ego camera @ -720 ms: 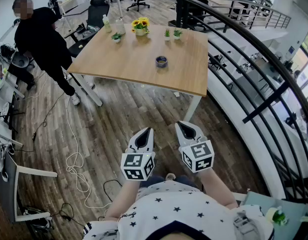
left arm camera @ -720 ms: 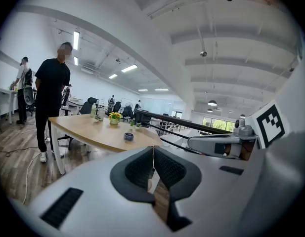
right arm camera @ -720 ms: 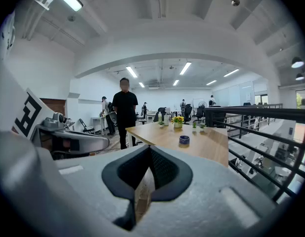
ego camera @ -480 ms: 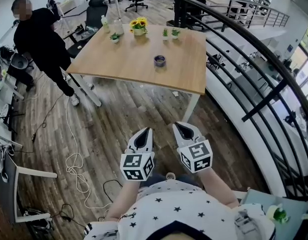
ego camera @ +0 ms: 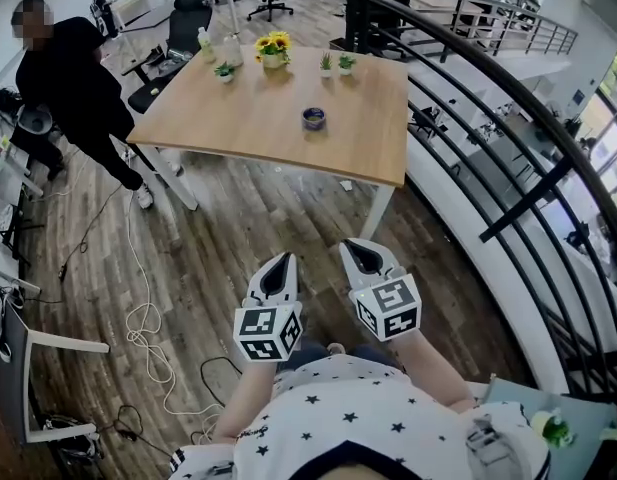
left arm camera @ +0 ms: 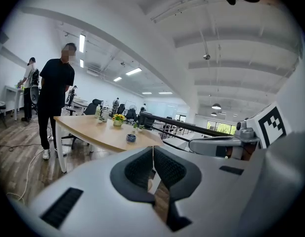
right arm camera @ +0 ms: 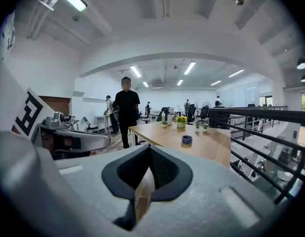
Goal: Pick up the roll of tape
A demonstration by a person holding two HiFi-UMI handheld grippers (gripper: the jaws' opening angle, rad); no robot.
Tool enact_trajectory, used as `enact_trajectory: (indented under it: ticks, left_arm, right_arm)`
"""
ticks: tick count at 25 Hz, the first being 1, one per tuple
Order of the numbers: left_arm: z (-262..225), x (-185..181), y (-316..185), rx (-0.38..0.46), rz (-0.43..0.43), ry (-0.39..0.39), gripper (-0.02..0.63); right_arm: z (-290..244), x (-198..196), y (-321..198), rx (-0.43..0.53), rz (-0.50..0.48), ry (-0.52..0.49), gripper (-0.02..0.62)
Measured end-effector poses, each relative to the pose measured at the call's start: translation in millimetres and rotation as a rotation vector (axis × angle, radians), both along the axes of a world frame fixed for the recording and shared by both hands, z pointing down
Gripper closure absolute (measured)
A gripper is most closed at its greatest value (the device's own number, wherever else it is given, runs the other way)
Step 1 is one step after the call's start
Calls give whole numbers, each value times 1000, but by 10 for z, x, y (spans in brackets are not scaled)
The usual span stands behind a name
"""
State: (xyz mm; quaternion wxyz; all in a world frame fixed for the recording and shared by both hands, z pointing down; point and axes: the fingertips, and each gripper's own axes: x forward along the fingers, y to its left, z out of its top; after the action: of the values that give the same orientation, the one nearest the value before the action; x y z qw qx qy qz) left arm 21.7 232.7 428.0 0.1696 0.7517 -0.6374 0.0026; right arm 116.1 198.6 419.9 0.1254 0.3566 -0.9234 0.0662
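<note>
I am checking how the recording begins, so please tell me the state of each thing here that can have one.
left gripper: shut, empty, short of the table.
right gripper: shut, empty, short of the table.
roll of tape: lying flat on the table, untouched.
sunflower pot: upright near the table's far edge.
white cable: lying loose on the floor.

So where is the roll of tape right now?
The roll of tape sits on the wooden table, slightly right of centre in the head view, nearer than the sunflower pot.
</note>
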Motion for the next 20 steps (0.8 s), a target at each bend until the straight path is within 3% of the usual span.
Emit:
enact_trajectory:
  ticks: [8,20]
  left_arm:
    - [9,-13,-37,5,-11,0,598]
    - [101,180,-146,-14,-3,-13,552]
  right_arm:
    - [56,-72,4,-8,-60,15,589]
    - [232,188,-179,-50,-35,32,579]
